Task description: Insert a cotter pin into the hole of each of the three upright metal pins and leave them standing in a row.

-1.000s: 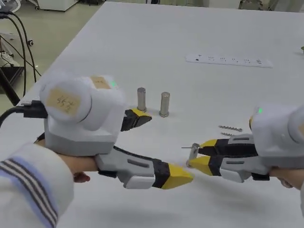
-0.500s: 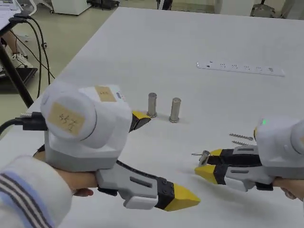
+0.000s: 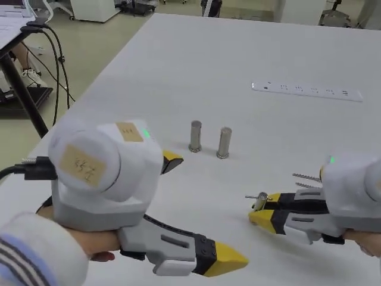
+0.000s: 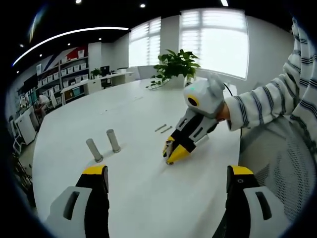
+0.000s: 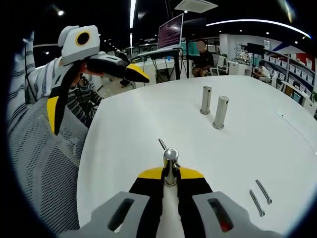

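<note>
My right gripper (image 3: pixel 262 210) is shut on a short metal pin (image 3: pixel 260 201) just above the table, and a thin cotter pin (image 3: pixel 252 196) sticks out through its top. In the right gripper view that metal pin (image 5: pixel 171 166) stands between the yellow tips of the right gripper (image 5: pixel 170 174), with the cotter pin (image 5: pixel 162 144) pointing away. Two more metal pins (image 3: pixel 195 136) (image 3: pixel 224 142) stand upright side by side farther back. My left gripper (image 3: pixel 200 210) is open and holds nothing, to the left of the held pin. Two loose cotter pins (image 3: pixel 306 177) lie right of the held pin.
A white power strip (image 3: pixel 306 91) lies far back on the white table (image 3: pixel 178 65). In the left gripper view the right gripper (image 4: pixel 178 148) is ahead, with the two upright pins (image 4: pixel 93 149) to its left. A desk and black cables (image 3: pixel 36 53) stand off the table's left edge.
The head camera has shifted, so the whole scene sits lower and more to the right. My left gripper has drawn back a little toward the person. The right gripper still holds its pin.
</note>
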The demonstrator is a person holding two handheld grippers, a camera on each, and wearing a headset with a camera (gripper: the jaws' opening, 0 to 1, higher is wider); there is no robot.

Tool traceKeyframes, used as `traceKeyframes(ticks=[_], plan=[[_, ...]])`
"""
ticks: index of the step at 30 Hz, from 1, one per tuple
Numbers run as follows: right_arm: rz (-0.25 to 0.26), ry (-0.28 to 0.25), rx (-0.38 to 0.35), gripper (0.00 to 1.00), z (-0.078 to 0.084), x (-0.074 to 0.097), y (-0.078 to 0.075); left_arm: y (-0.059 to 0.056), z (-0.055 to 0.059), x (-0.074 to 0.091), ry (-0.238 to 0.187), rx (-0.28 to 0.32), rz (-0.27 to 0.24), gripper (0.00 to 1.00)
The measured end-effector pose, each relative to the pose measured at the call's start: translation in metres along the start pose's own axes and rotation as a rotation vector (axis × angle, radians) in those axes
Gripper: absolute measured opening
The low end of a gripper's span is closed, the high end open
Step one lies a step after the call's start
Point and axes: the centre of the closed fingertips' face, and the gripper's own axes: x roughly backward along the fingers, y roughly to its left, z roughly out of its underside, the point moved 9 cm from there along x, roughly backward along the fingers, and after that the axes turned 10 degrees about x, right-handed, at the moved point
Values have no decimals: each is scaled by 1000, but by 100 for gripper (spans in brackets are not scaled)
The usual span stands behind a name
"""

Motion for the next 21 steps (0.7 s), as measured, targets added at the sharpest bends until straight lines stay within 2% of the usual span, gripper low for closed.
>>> traceKeyframes(ticks=[2, 7, 12, 15, 21], plan=[[9, -2, 7, 4, -2, -1, -1, 1, 0, 0, -1, 0, -3, 99], [74, -51, 38, 4, -19, -6, -8, 2, 2, 2, 4, 6, -13, 99], [117, -88, 25, 4, -38, -19, -13, 3, 3, 3, 8, 15, -21, 99], [121, -82, 37, 4, -45, -30, -12, 6, 4, 4, 18, 25, -56, 99], [103, -71, 43, 4, -52, -53, -5, 10, 6, 8, 20, 29, -69, 99]])
